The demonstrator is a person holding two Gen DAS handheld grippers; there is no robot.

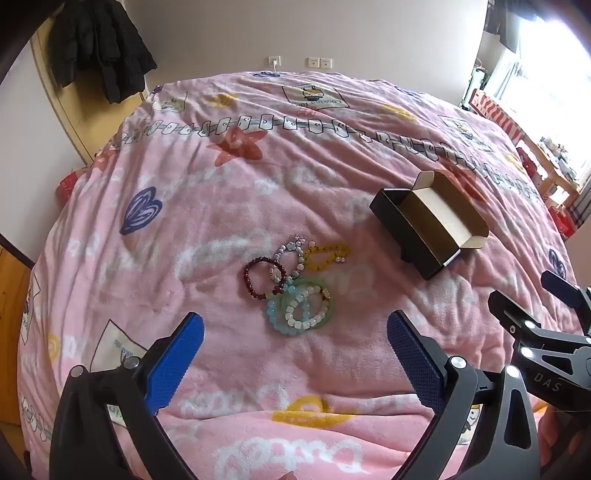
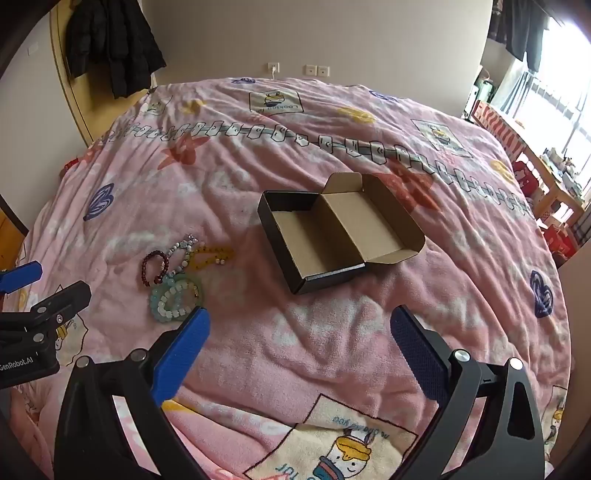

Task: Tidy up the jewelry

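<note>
A black jacket [image 1: 99, 51] is hung at the far left, beyond the bed's pink patterned fleece blanket [image 1: 229, 192]. The left gripper [image 1: 295, 343] is held wide apart, empty, just short of a cluster of beaded bracelets [image 1: 295, 284]. Right of that cluster, an open black cardboard box [image 2: 332, 236] is seen empty. The right gripper [image 2: 299, 343] is likewise spread, empty, near it.

Pink blanketed bed [image 1: 258, 177], beige wall [image 1: 295, 29], bright window [image 1: 554, 74]
</note>
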